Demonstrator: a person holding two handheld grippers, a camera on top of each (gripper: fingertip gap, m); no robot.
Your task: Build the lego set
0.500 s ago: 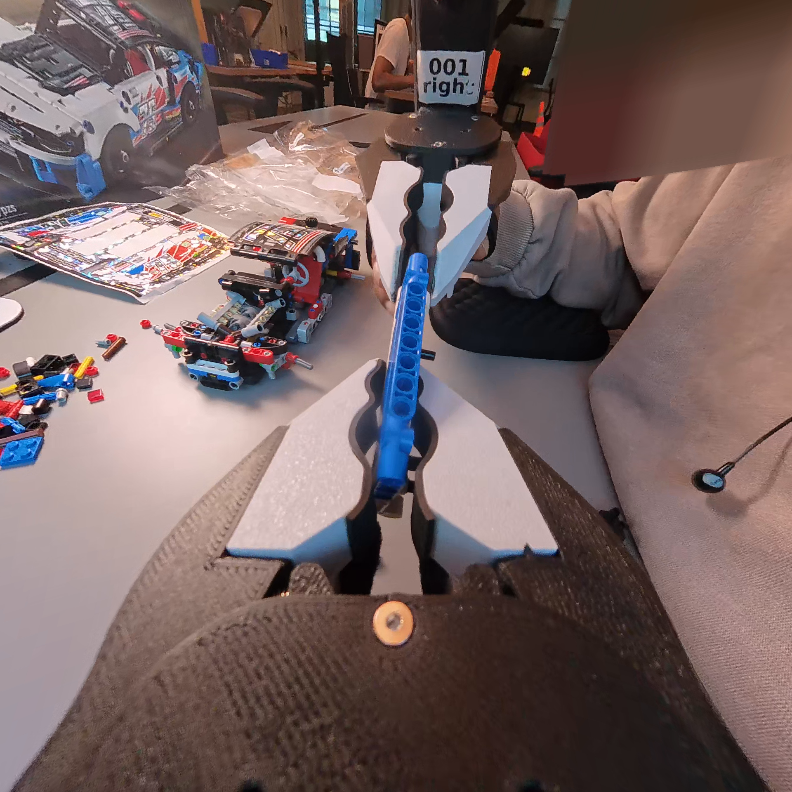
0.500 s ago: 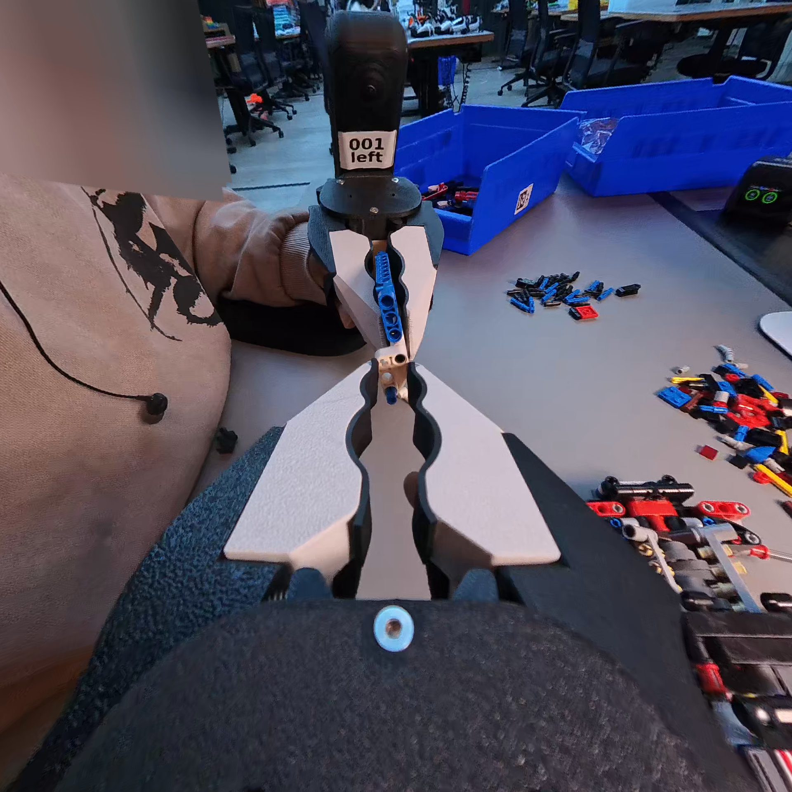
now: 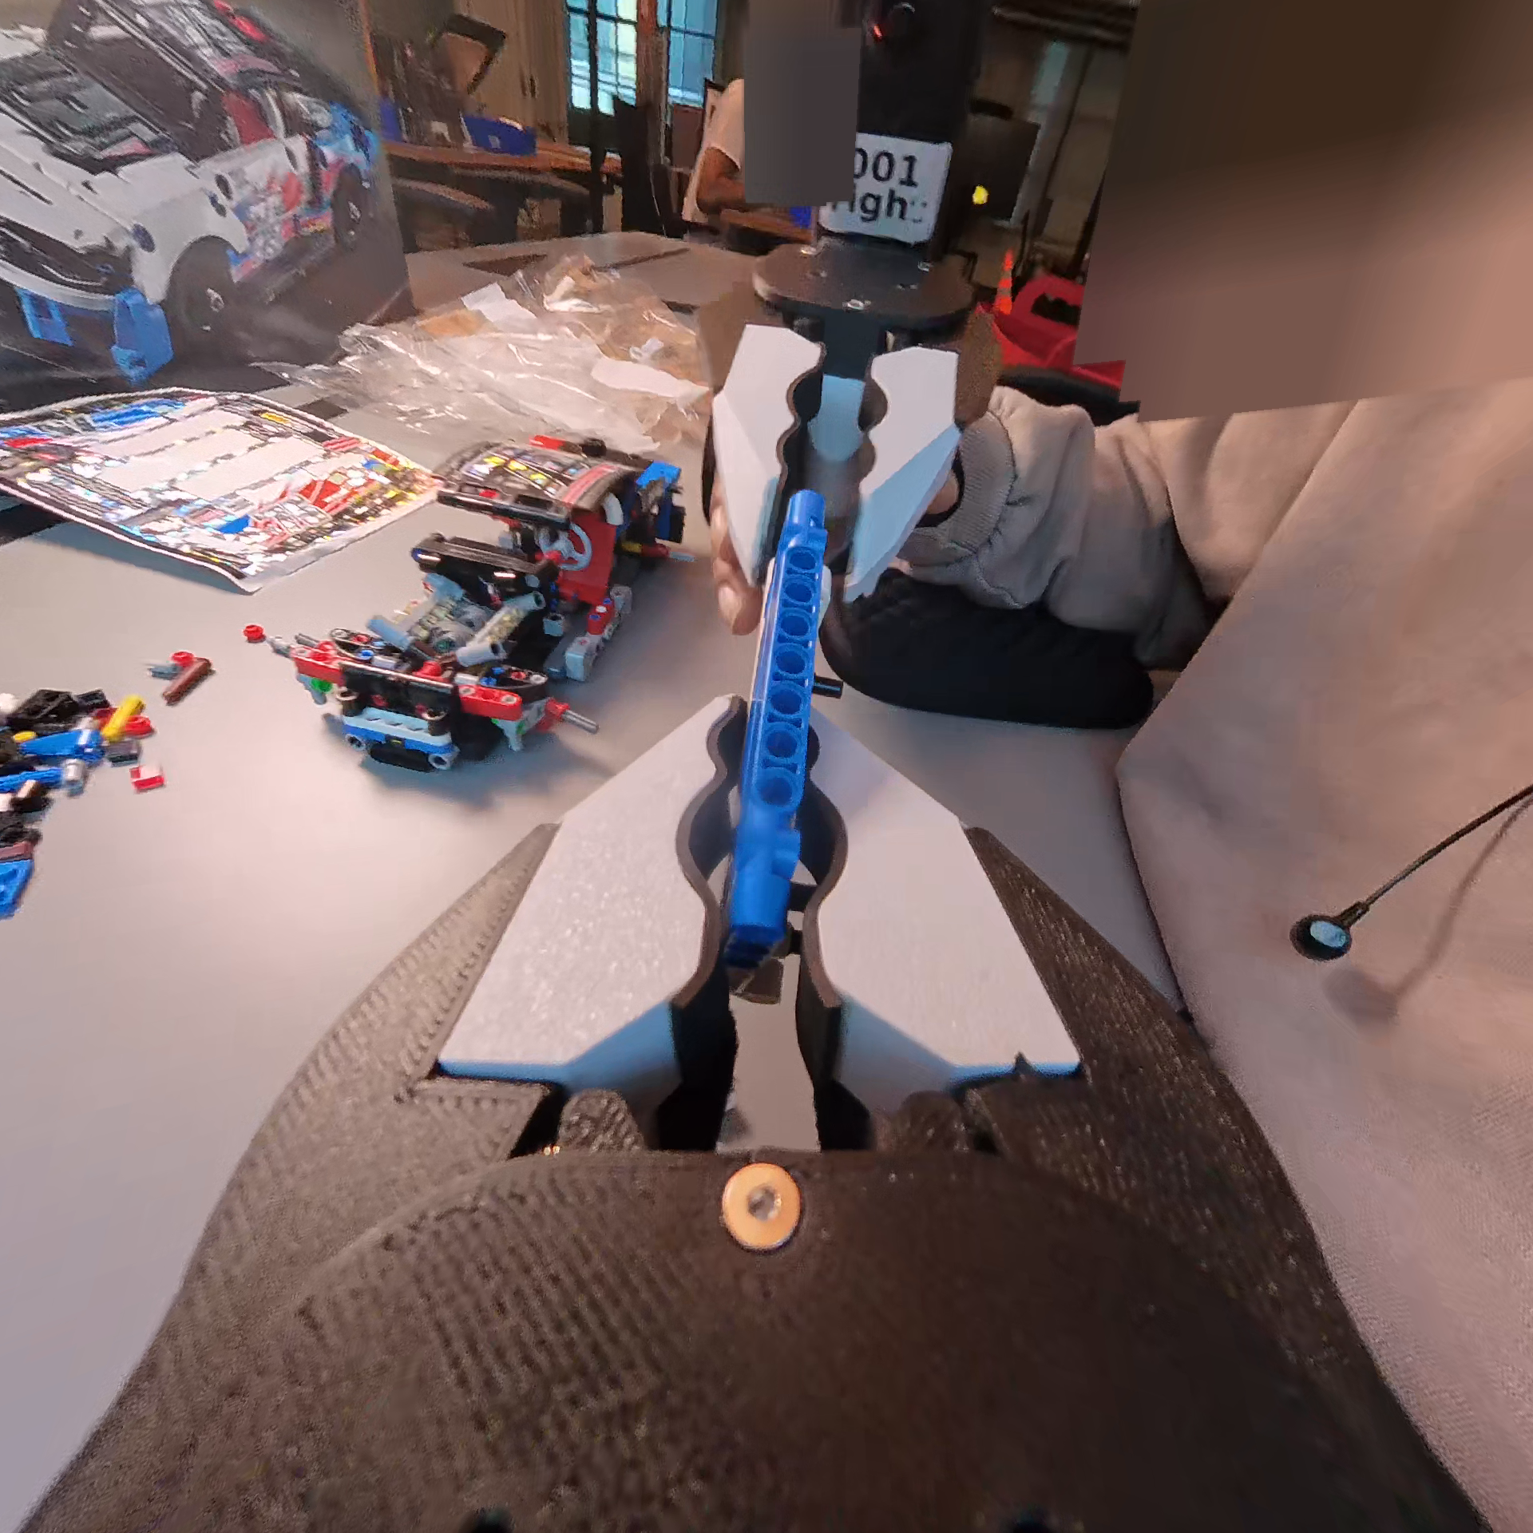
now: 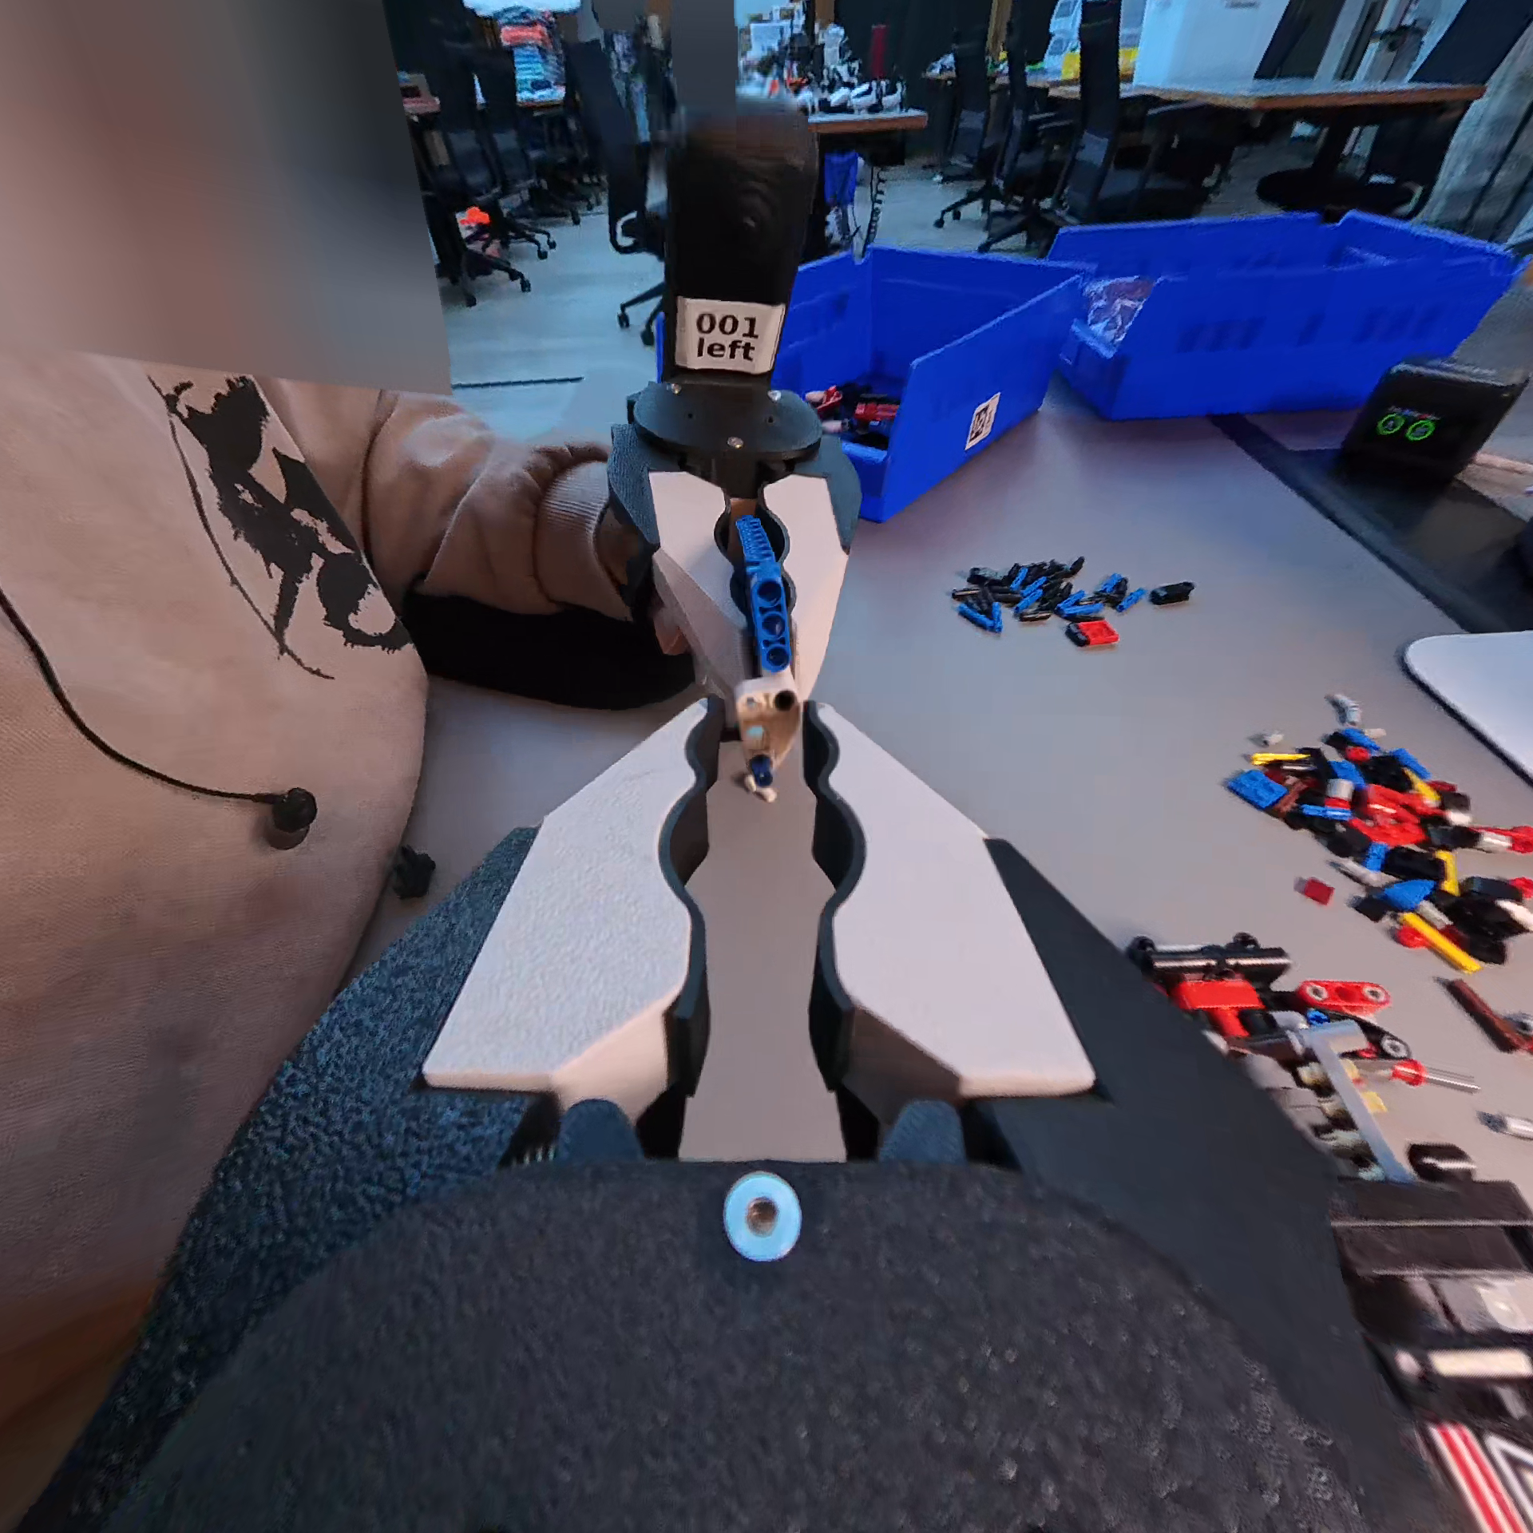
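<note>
Left gripper (image 3: pixel 767 730) clamps blue beam (image 3: pixel 784 664); right gripper (image 4: pixel 759 713) parted around beam's grey end piece (image 4: pixel 767 705).

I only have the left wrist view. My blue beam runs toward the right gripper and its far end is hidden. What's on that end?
Observer: A pale grey connector caps the blue beam. A blue pin pokes out of it toward the right gripper.
Operator: Are the right fingers clamped on it?
Observer: No, the right fingers are open. The connector sits between their tips with a gap beside it.
Operator: Any spare pins nearby?
Observer: A small heap of black and blue pins lies on the table in front of a blue bin.
</note>
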